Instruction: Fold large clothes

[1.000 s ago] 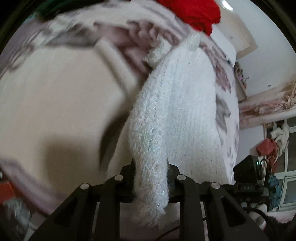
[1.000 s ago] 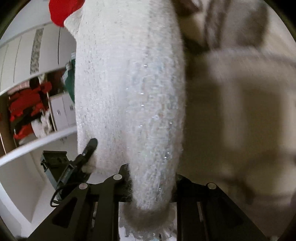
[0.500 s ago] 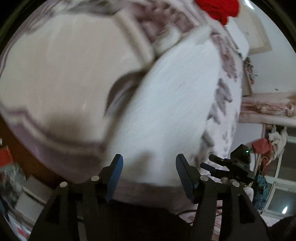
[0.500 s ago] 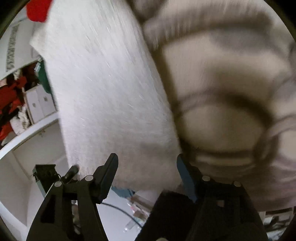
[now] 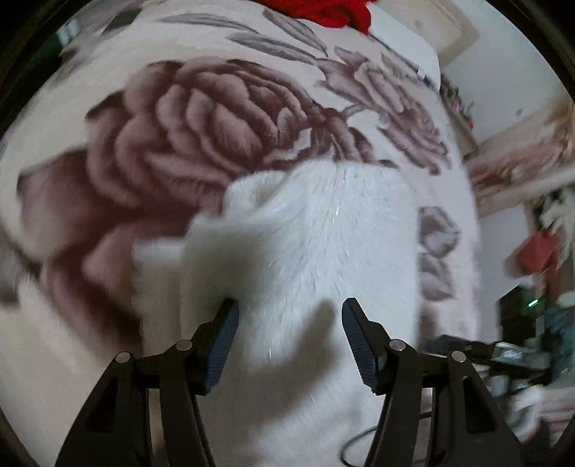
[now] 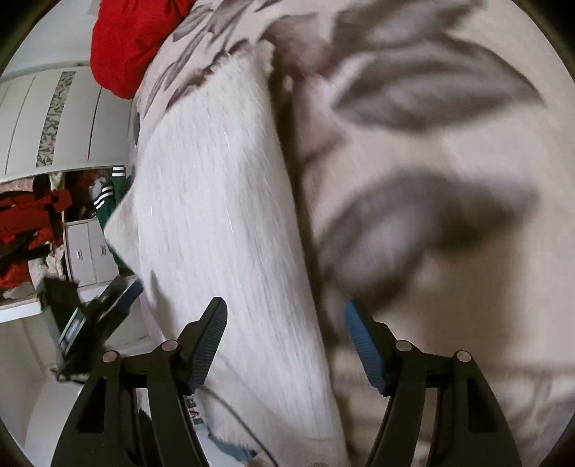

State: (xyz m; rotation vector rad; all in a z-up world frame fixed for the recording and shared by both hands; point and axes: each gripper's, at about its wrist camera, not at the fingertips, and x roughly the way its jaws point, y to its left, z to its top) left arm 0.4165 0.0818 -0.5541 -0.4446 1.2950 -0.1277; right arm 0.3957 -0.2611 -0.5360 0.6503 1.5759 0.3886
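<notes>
A fluffy white knit garment [image 5: 323, 251] lies folded on a bed covered by a cream blanket with large brown flowers [image 5: 201, 118]. My left gripper [image 5: 289, 316] is open and empty, hovering just above the garment's near end. In the right wrist view the same white garment [image 6: 222, 215] runs as a long strip along the bed's left edge. My right gripper [image 6: 285, 316] is open and empty above its near right edge, where it meets the blanket [image 6: 449, 179].
A red garment [image 5: 323, 10] lies at the far end of the bed; it also shows in the right wrist view [image 6: 125, 39]. White wardrobe and shelves with clothes [image 6: 43, 215] stand left of the bed. The other gripper [image 6: 97, 319] shows beside the bed edge.
Both grippers have let go of the white garment and opened. The garment now lies flat on the bed and both grippers have drawn back above it.
</notes>
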